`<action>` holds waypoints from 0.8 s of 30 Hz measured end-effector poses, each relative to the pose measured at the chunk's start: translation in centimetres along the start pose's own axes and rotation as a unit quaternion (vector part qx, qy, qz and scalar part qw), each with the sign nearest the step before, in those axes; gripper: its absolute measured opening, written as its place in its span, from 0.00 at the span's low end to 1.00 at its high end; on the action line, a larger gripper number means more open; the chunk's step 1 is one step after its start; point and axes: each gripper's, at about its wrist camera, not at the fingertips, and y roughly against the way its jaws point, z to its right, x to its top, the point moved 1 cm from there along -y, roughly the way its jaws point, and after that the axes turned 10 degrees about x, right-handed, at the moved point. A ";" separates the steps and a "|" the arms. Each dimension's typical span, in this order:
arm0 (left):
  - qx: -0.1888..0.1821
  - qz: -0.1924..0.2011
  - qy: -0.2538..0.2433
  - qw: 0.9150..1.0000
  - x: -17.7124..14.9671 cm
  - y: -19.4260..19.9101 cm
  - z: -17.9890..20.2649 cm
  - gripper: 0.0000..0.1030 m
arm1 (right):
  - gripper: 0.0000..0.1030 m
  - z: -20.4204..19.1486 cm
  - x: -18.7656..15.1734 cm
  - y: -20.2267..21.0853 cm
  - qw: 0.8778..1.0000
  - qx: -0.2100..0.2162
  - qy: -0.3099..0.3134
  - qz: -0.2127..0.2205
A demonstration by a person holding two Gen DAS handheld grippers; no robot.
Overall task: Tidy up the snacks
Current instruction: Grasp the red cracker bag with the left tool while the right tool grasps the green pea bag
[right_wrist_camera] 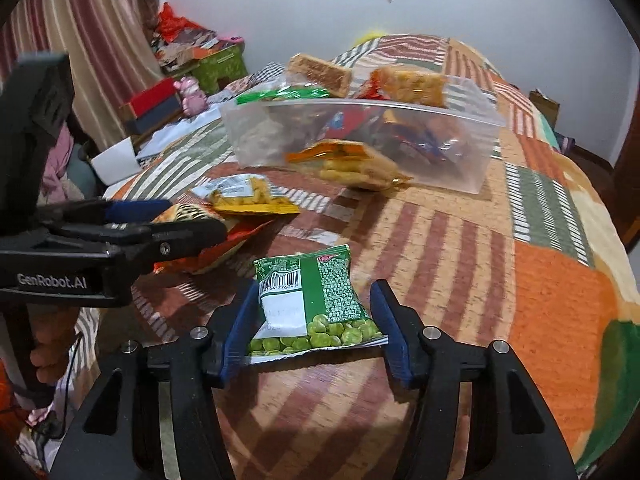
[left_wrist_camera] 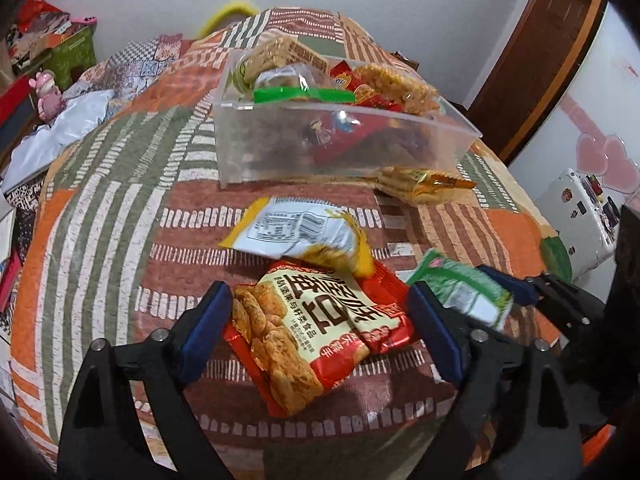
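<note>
Two grippers straddle snack packets on a patchwork quilt [right_wrist_camera: 460,248].

Spread wide, the left gripper [left_wrist_camera: 320,328] brackets a red packet [left_wrist_camera: 312,328] lying flat, its long axis running toward the camera, large Chinese characters upside down; "GenRobot.AI" shows on the tool's side. Beyond lies a yellow packet [left_wrist_camera: 300,236]. The right gripper [right_wrist_camera: 316,328], also spread and level, flanks a green pea packet [right_wrist_camera: 312,304], barcode end pointing away. Farther off sits a clear bin [right_wrist_camera: 460,148] holding snacks.
</note>
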 end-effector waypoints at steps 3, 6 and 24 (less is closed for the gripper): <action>0.006 0.003 0.000 1.000 -0.1 -0.4 0.1 0.94 | 0.52 1.0 -0.1 1.0 1.000 -0.010 -0.014 0.009; 0.012 0.004 0.000 1.000 -0.2 -0.8 0.1 0.97 | 0.52 2.1 -0.3 2.2 0.999 -0.014 -0.033 0.021; 0.003 -0.019 0.037 0.999 -2.2 -1.8 -2.4 0.92 | 0.52 1.5 0.4 3.3 0.999 -0.006 -0.030 0.041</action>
